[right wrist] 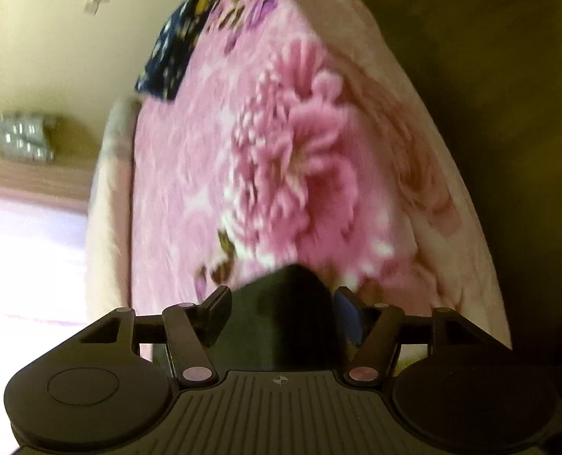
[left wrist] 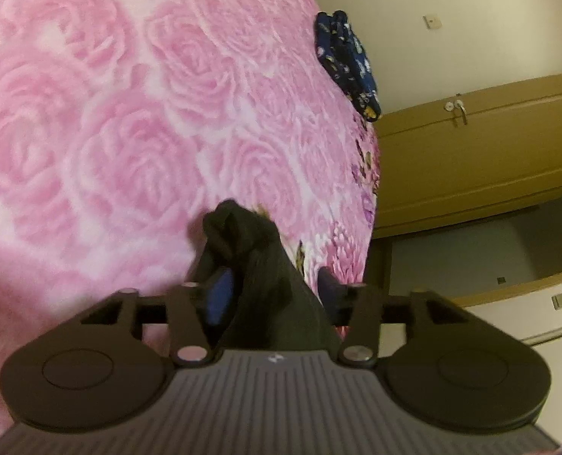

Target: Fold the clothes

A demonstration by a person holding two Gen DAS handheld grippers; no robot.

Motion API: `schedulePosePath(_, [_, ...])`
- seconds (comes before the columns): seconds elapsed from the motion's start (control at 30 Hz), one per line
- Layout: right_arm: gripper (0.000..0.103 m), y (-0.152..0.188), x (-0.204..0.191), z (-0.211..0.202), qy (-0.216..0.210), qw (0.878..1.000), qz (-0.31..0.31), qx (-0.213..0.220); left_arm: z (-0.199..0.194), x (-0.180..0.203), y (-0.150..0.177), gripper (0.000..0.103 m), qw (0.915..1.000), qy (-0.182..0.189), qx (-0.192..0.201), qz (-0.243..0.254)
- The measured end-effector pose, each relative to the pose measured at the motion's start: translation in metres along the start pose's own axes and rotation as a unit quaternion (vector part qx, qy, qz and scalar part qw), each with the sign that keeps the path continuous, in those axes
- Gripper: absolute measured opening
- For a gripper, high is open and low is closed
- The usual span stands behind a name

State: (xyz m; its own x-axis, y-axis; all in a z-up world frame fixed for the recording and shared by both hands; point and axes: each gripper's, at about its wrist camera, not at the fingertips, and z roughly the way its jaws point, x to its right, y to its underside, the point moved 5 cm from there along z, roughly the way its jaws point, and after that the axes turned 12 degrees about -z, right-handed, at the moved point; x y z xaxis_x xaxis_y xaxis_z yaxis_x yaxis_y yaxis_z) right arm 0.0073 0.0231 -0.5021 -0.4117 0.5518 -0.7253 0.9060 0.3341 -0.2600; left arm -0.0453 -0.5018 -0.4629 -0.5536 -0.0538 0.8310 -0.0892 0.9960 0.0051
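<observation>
A black garment [left wrist: 243,235] lies bunched on the pink rose-patterned blanket [left wrist: 129,113], close to the bed's right edge. My left gripper [left wrist: 275,292] stands open around it, the cloth rising between the two blue pads [left wrist: 220,295] without being pinched. In the right wrist view the same black garment [right wrist: 288,322] fills the gap of my right gripper [right wrist: 283,309], whose jaws are also spread wide and not pressing on it. The blanket [right wrist: 281,151] stretches away beyond, blurred. How the cloth lies under the grippers is hidden.
A dark blue patterned garment [left wrist: 347,60] [right wrist: 171,57] sits at the bed's far edge. A brown cabinet door [left wrist: 489,144] and a pale wall stand past the bed's right side. A silvery object [right wrist: 23,136] rests on a ledge at the left.
</observation>
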Motion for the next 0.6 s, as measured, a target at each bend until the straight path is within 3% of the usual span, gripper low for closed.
schedulePosePath(0.1, [0.063, -0.007, 0.002, 0.013, -0.012, 1.0, 0.022, -0.007, 0.018, 0.002, -0.006, 0.038, 0.9999, -0.011, -0.005, -0.003])
schedulePosePath(0.13, [0.052, -0.007, 0.0, 0.018, -0.01, 1.0, 0.016, -0.016, 0.024, 0.003, -0.006, 0.021, 0.9999, -0.012, -0.007, 0.003])
schedulePosePath(0.17, [0.022, -0.004, -0.001, 0.023, 0.001, 1.0, 0.003, -0.029, 0.026, 0.005, -0.006, 0.011, 0.9997, -0.016, -0.002, 0.017])
schedulePosePath(0.3, [0.016, -0.001, -0.002, 0.024, 0.01, 1.0, -0.01, -0.013, 0.02, 0.009, -0.001, 0.009, 0.9973, -0.004, 0.03, 0.067])
schedulePosePath(0.4, [0.015, 0.005, 0.006, 0.026, 0.002, 1.0, -0.005, 0.004, 0.022, -0.001, -0.001, 0.011, 0.9966, -0.009, 0.038, 0.072])
schedulePosePath(0.5, [0.018, -0.002, -0.002, 0.029, 0.014, 0.999, -0.037, -0.007, 0.025, 0.008, 0.001, 0.014, 0.9908, -0.056, 0.041, 0.116])
schedulePosePath(0.53, [0.021, -0.005, -0.006, 0.025, 0.024, 0.998, -0.054, -0.011, 0.019, 0.014, 0.001, 0.02, 0.9868, -0.076, 0.052, 0.133])
schedulePosePath(0.6, [0.028, -0.009, -0.018, 0.012, 0.07, 0.992, -0.109, -0.003, 0.006, 0.028, 0.002, 0.024, 0.9765, -0.116, 0.073, 0.166])
